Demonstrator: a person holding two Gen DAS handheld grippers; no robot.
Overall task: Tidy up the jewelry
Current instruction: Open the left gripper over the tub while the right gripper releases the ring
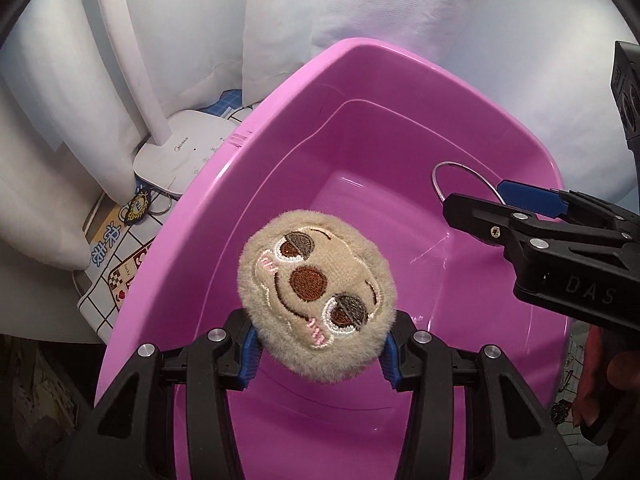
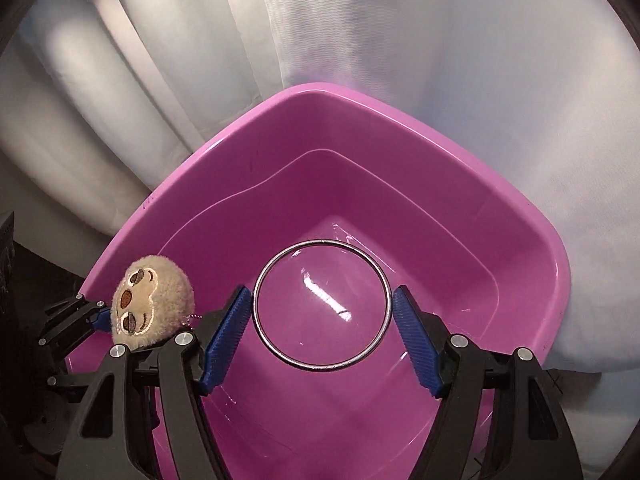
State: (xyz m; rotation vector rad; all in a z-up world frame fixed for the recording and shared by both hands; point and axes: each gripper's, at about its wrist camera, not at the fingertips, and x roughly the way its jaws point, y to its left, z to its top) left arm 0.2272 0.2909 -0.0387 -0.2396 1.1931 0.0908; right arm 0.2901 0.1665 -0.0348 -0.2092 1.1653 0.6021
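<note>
A pink plastic basin (image 1: 256, 184) fills both views; its rim also shows in the right wrist view (image 2: 400, 116). My left gripper (image 1: 318, 354) is shut on a beige plush sloth-face charm (image 1: 316, 304) and holds it over the basin's near left side; the charm also shows in the right wrist view (image 2: 150, 302). My right gripper (image 2: 322, 312) holds a thin silver bangle (image 2: 320, 244) between its blue pads (image 2: 224, 336) above the basin floor. In the left wrist view the right gripper (image 1: 488, 208) comes in from the right with the bangle (image 1: 460, 168) sticking out.
White cloth (image 1: 400, 8) hangs behind the basin. At the left stand a white lamp base (image 1: 180, 156) and its stem, with a keychain (image 1: 138, 206) and printed checked cloth (image 1: 120, 272) on the table. A watch (image 1: 558, 412) lies at the far right.
</note>
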